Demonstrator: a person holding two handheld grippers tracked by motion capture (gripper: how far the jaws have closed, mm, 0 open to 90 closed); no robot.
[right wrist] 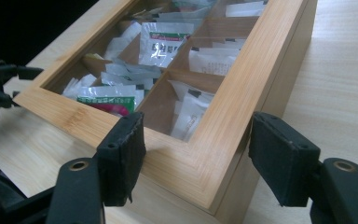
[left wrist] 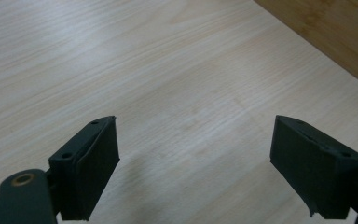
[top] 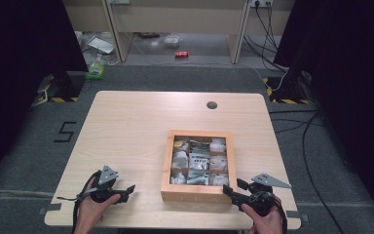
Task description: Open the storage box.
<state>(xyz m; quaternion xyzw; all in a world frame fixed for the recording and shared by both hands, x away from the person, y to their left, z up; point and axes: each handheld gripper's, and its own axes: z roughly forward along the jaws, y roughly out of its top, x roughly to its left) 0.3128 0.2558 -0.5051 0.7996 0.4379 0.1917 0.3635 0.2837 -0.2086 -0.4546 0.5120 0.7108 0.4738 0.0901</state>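
Note:
A shallow wooden box with a clear lid lies right of the table's middle, and its compartments hold several white sachets. My right gripper is open at the box's near right corner. In the right gripper view its jaws stand either side of that corner of the frame, with small gaps. My left gripper is open over bare table, left of the box. In the left gripper view nothing lies between its fingers, and the box's side crosses the top right.
The light wooden table has a dark cable hole at its far middle. On the floor beyond lie a red can and a green packet. Black stands flank the table, and cables run along the right.

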